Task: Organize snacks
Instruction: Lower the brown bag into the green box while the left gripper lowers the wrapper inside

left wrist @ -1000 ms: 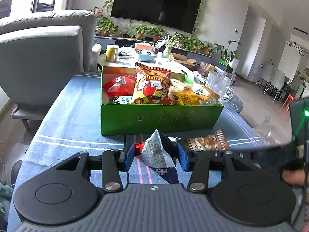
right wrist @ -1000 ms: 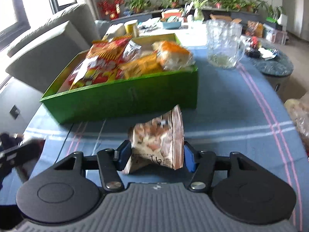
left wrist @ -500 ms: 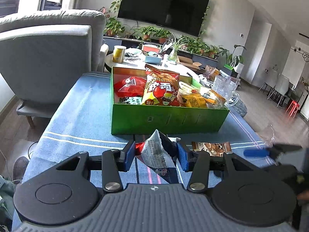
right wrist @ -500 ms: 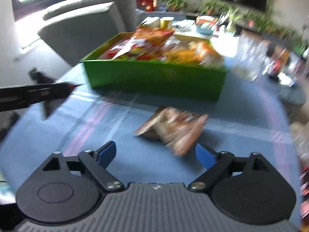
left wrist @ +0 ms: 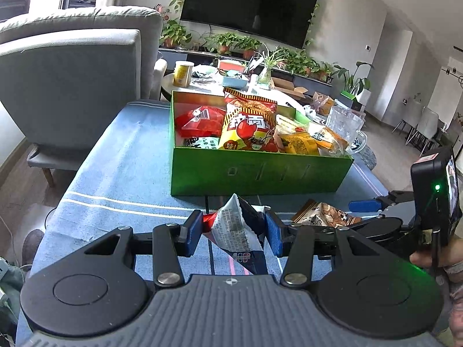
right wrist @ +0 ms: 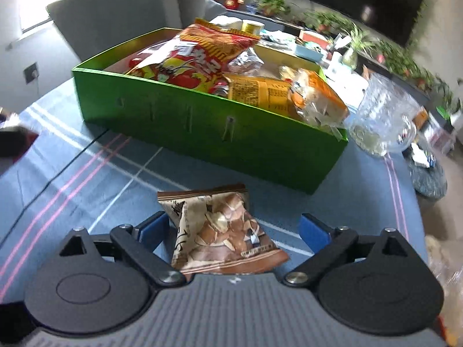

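The green box [left wrist: 254, 173] stands on the blue striped tablecloth [left wrist: 121, 162], crammed with snack bags (a red-and-yellow chip bag [left wrist: 249, 124] stands tallest). In front of the box's near wall, the left gripper [left wrist: 231, 230] is clamped on a crumpled white-and-red snack packet [left wrist: 237, 225], both blue pads pressing its sides. Also in front of that wall, toward the box's right end, the right gripper [right wrist: 234, 231] has its jaws spread wide around a brown nut packet [right wrist: 222, 228], which lies flat on the cloth; neither pad presses it. A glass mug [right wrist: 382, 121] sits just beside the box's right corner.
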The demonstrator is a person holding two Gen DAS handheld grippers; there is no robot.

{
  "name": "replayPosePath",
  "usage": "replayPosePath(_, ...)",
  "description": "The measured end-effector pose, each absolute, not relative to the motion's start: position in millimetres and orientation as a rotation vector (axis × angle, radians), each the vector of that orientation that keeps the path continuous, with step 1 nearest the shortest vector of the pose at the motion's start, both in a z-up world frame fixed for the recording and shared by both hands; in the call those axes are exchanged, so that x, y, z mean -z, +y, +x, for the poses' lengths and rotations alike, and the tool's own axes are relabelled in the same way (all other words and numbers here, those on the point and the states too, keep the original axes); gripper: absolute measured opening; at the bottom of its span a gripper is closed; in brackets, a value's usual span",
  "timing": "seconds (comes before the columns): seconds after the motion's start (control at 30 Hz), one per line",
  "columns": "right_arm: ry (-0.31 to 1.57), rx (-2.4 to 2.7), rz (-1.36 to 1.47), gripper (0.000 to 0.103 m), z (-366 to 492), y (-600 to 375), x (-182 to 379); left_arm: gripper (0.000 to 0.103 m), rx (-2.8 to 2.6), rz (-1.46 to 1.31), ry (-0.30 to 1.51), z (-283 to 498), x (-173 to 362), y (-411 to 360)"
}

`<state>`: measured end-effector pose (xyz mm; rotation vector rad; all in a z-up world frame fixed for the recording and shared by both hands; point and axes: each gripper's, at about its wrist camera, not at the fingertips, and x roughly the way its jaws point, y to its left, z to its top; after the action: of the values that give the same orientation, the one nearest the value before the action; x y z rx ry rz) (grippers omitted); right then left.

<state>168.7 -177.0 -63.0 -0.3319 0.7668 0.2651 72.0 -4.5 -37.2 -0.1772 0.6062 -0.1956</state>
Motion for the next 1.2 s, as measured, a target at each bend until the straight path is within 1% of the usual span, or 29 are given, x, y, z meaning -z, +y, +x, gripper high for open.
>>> replayPosePath(0.17,0.788,-0.298,-0.237,0.078,165,-181,61,0.043,0.193,-0.179,0.614,75,40,-5)
replayPosePath(0.33,0.766,-0.289,-0.247,0.078,155,-173,57,0.043,0.199,-0.176,0.613,73,39,-6)
replayPosePath(0.67,0.618,-0.303,-0.107,0.078,133,-176,11,0.043,0.21,-0.174,0.575,70,26,-8)
replayPosePath(0.93,0.544,-0.278,-0.003,0.078,143,-179,-18,0.043,0.226,-0.149,0.513,86,1,-16)
replayPosePath(1.2,0.512,-0.262,0.057,0.078,164,-179,-37,0.043,0.206,-0.126,0.487,103,-9,-12)
